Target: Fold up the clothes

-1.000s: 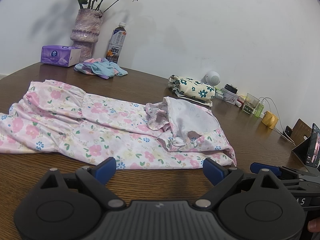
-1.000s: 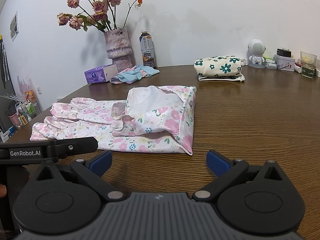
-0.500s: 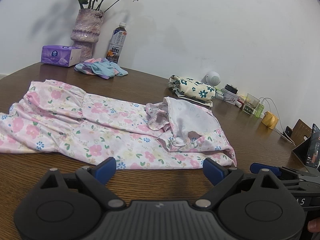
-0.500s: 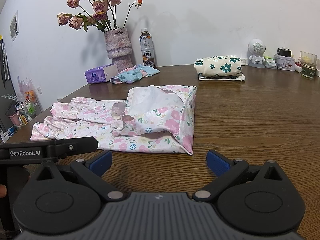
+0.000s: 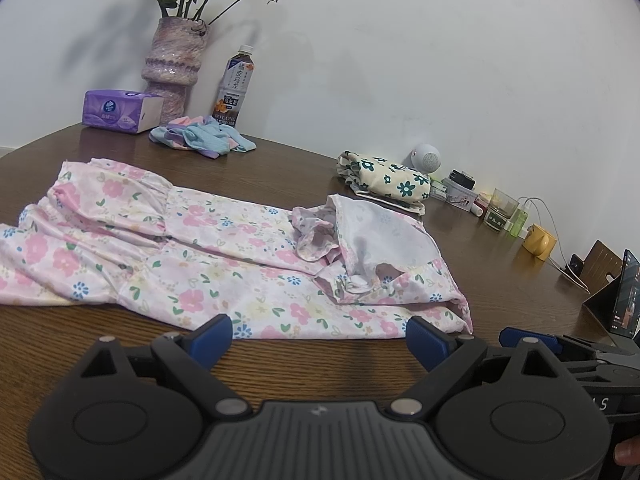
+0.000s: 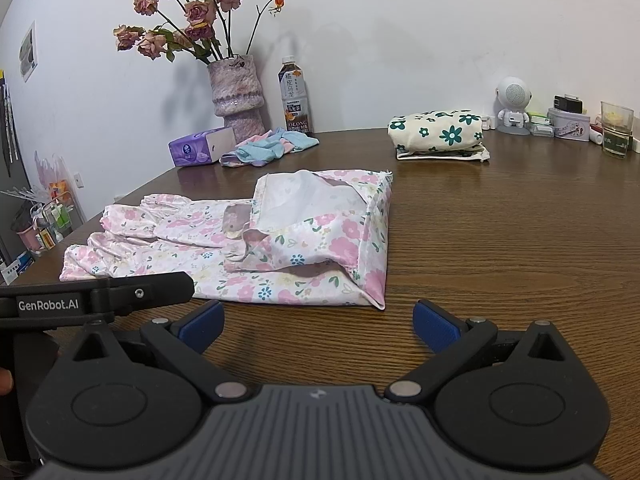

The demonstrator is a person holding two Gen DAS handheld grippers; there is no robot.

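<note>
A pink floral garment [image 5: 192,256] lies flat on the brown wooden table [image 5: 304,360], its right end folded back so the white inside shows. It also shows in the right wrist view [image 6: 288,240]. My left gripper [image 5: 318,338] is open and empty, just short of the garment's near edge. My right gripper [image 6: 318,326] is open and empty, near the garment's near right corner. A folded cream cloth with green flowers [image 6: 438,132] lies at the back; it also shows in the left wrist view [image 5: 384,178].
At the back stand a vase of dried roses [image 6: 236,96], a tea bottle [image 6: 294,98], a purple tissue box [image 6: 200,146] and a crumpled blue-pink cloth [image 6: 272,146]. A small white speaker figure [image 6: 512,106], jars and a glass [image 6: 616,128] line the back right. The left gripper's body [image 6: 96,300] is at my right gripper's left.
</note>
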